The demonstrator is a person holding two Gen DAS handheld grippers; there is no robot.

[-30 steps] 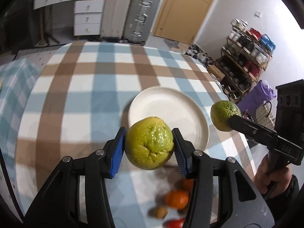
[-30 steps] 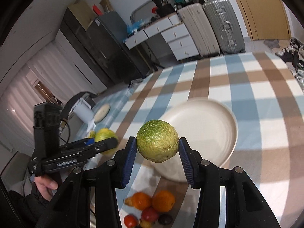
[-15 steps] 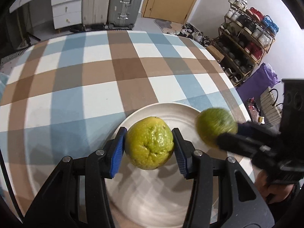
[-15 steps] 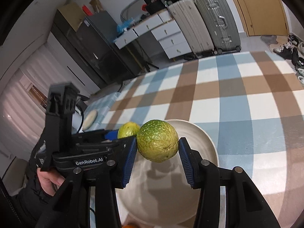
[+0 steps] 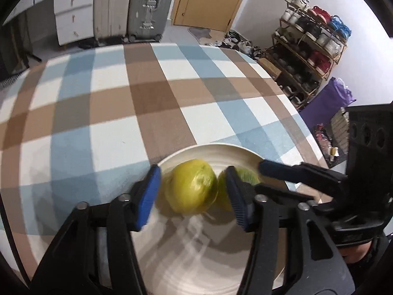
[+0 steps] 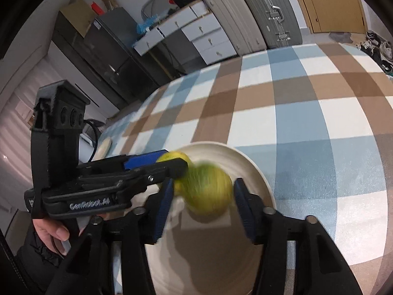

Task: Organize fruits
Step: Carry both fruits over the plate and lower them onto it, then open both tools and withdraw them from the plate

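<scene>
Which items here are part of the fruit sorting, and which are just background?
Job:
yellow-green fruit
greener fruit
white plate
left gripper, jaws just opened, fruit loose between
right gripper, likewise

Background:
suitcases
white drawers
shoe rack
checked tablecloth

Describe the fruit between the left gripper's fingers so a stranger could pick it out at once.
Start at the checked tablecloth and find the white plate. Two round fruits lie side by side on it. Yours is the yellower fruit between the left gripper's open blue pads; the neighbour is greener.
</scene>
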